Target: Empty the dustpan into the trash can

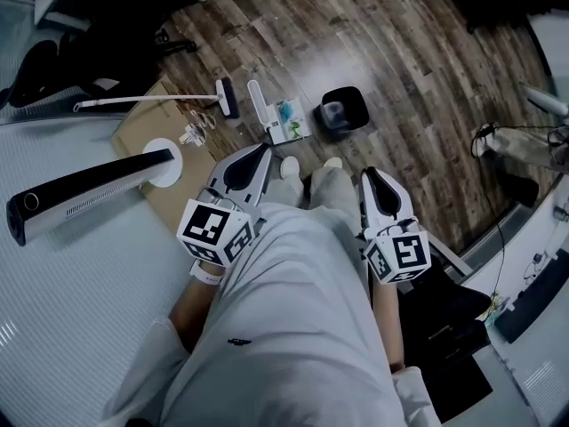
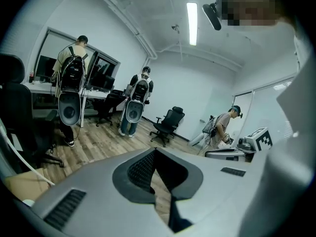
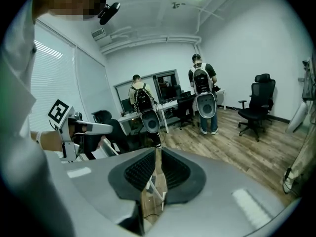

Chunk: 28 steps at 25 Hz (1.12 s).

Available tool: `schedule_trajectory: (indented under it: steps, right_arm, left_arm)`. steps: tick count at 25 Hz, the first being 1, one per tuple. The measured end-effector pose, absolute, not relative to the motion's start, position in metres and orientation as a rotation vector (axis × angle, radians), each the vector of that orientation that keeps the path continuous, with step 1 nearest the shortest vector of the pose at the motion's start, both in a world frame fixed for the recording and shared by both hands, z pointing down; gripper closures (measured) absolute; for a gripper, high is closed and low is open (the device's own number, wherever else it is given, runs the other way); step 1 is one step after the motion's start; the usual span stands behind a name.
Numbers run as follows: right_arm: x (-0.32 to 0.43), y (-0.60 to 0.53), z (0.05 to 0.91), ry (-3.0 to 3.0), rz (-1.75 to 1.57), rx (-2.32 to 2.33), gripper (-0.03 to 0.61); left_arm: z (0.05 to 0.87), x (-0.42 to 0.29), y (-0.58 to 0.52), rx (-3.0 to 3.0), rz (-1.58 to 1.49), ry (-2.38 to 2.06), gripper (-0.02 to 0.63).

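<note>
Standing over the wood floor (image 1: 400,60), the person has the job's things laid out ahead of the feet. A cardboard sheet (image 1: 142,130) lies flat, probably to catch litter. The black trash can (image 1: 343,112) stands open-topped, ready for tipping. Just beside it, to its left in the head view, sits the white dustpan (image 1: 283,121), with something blue-green inside and its handle up for grabbing. The broom (image 1: 151,102) lies on the cardboard, apparently set aside. The left gripper (image 1: 264,149) is pressed together and empty. The right gripper (image 1: 367,173) shows a narrow empty slit. Both are held low by the legs, well short of the dustpan.
</note>
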State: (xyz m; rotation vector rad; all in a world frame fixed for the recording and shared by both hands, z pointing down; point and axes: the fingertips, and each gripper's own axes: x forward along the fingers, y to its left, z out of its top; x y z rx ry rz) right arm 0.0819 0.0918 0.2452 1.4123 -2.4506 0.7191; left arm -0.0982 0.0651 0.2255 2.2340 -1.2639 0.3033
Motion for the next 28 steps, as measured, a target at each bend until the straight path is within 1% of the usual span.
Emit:
schedule_trajectory:
  steps: [5,6,7,10,16,24,27,28]
  right_arm:
    - [0.081,0.087,0.25,-2.486,0.696,1.364,0.534]
    - [0.079,0.087,0.25,-2.504,0.682,1.34,0.542]
    - [0.076,0.087,0.25,-2.526,0.669,1.316,0.568]
    - [0.07,0.082,0.252,-2.567,0.655,1.255,0.568]
    - [0.051,0.069,0.272,-2.568,0.628,1.163,0.568]
    - [0.03,0.052,0.302,-2.578,0.574,1.03,0.568]
    - [0.019,0.047,0.317,-2.559,0.572,0.968,0.565]
    - [0.013,0.046,0.322,-2.561,0.578,0.942,0.547]
  left_arm:
    - [0.24,-0.102,0.059,2.182,0.313,-1.271,0.606]
    - [0.242,-0.104,0.058,2.162,0.296,-1.272,0.606]
    - [0.243,-0.105,0.057,2.139,0.266,-1.271,0.606]
    - [0.248,-0.11,0.05,2.06,0.169,-1.261,0.606]
    - [0.272,-0.127,0.033,1.98,0.127,-1.302,0.604]
    - [0.313,-0.139,0.017,1.812,0.019,-1.242,0.603]
    - [0.329,-0.147,0.012,1.776,0.013,-1.25,0.574]
    - [0.335,-0.15,0.011,1.766,0.013,-1.252,0.561]
